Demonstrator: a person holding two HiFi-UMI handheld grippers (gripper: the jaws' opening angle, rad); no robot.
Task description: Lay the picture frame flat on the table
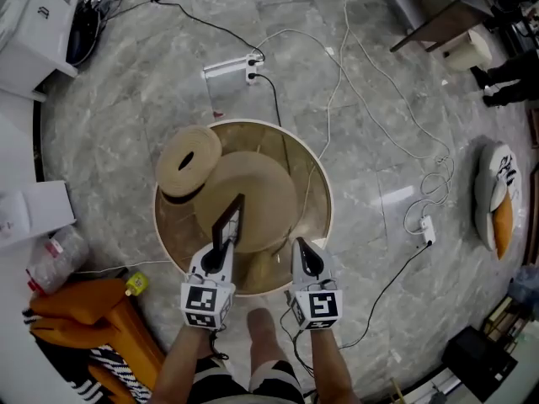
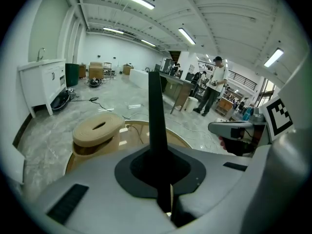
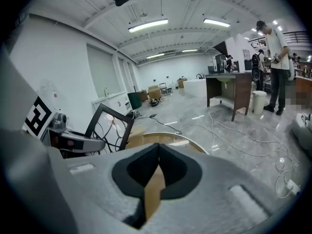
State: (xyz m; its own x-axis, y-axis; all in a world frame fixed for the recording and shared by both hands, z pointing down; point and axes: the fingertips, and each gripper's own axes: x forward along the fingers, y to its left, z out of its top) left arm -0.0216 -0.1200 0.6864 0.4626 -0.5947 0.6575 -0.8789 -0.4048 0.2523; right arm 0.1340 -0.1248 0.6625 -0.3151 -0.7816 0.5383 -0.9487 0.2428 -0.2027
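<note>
Picture frame (image 1: 230, 220), thin black border, swirl-line pane, upright, clamped by left gripper (image 1: 221, 249), right gripper (image 1: 306, 257) closed, empty.

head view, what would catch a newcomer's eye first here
The black picture frame stands out first, held upright over the near part of the round table with the left gripper clamped on its edge. Next come the thick tan ring at the table's far left, and the right gripper, shut and empty beside the frame.
</note>
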